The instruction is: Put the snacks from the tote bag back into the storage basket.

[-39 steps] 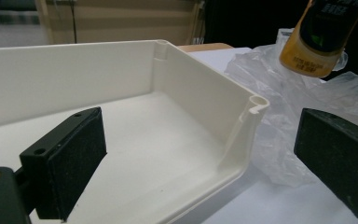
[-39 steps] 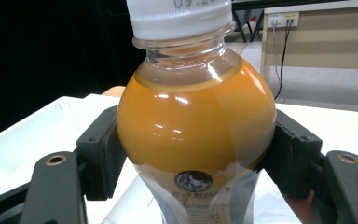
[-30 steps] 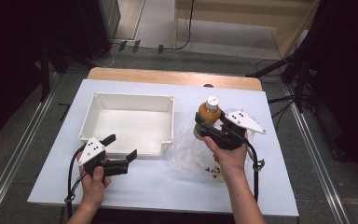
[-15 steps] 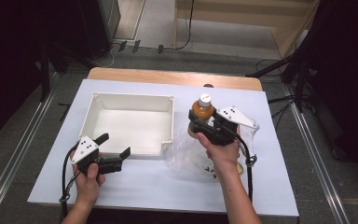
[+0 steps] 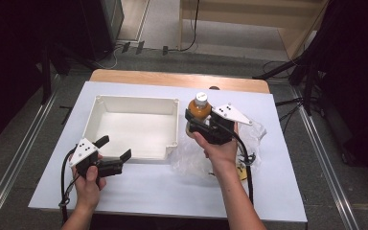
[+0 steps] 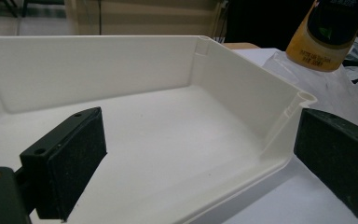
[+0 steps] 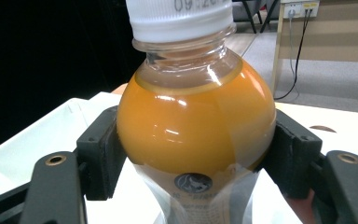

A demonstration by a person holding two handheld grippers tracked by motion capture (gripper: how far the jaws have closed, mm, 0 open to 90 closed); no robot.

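Centre frame, the right hand-held gripper point(image 5: 195, 125) clamps an orange drink bottle point(image 5: 197, 113) just right of the white bin point(image 5: 175, 122); lower left, the left hand-held gripper point(image 5: 114, 149) waits open. Keeping the bottle upright over the rim seems wise.

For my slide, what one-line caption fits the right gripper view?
Right hand-held gripper clamps an orange juice bottle with a white cap beside a white tray.

Bottle point(image 7: 196, 126) is looking like glossy clear plastic with a smooth white cap point(image 7: 179, 16); the tray point(image 6: 135, 70) is showing matt white plastic, the bag point(image 5: 254, 132) crinkly clear film.
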